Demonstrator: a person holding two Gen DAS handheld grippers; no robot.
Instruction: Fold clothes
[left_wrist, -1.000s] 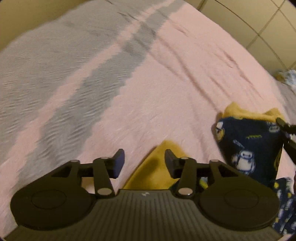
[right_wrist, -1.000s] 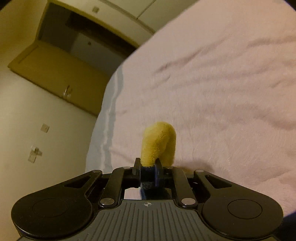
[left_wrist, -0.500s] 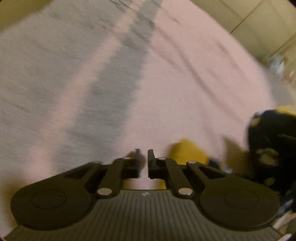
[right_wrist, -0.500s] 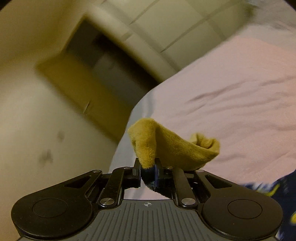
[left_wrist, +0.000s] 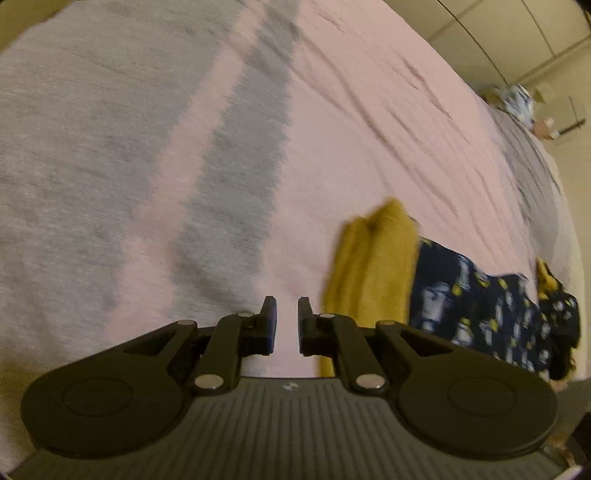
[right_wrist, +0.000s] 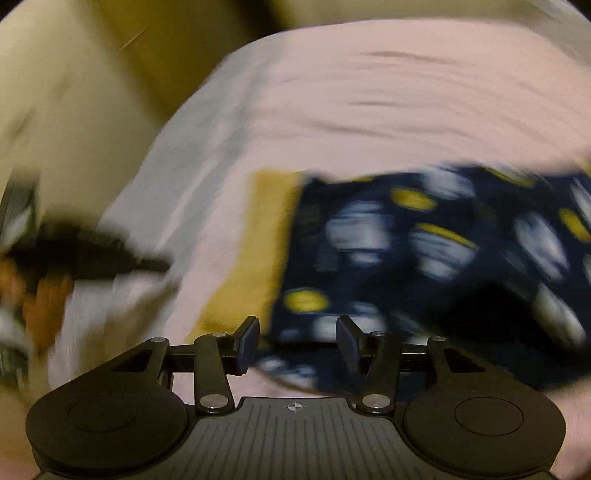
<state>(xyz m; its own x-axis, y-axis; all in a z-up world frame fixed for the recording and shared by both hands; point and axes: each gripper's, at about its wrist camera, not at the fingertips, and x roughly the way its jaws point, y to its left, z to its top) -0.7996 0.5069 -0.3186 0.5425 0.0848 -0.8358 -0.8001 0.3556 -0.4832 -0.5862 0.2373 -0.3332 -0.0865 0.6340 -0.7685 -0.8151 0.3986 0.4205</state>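
The navy fleece garment with white-and-yellow print and mustard lining (right_wrist: 424, 236) lies on the pink bed (left_wrist: 369, 140). The right gripper (right_wrist: 297, 341) is opening above it (nothing pinched), presumably letting go; the left gripper (left_wrist: 283, 325), pressed nearly together, holds nothing.

You look over a wide bed under a wrinkled pink blanket (left_wrist: 369, 122) with grey stripes, cream panelled cupboard doors (left_wrist: 517, 33) behind it, in dim yellowish light.

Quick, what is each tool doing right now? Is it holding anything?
Left tool: closed, holding nothing.
Right tool: opening, gripping nothing, above the navy garment.
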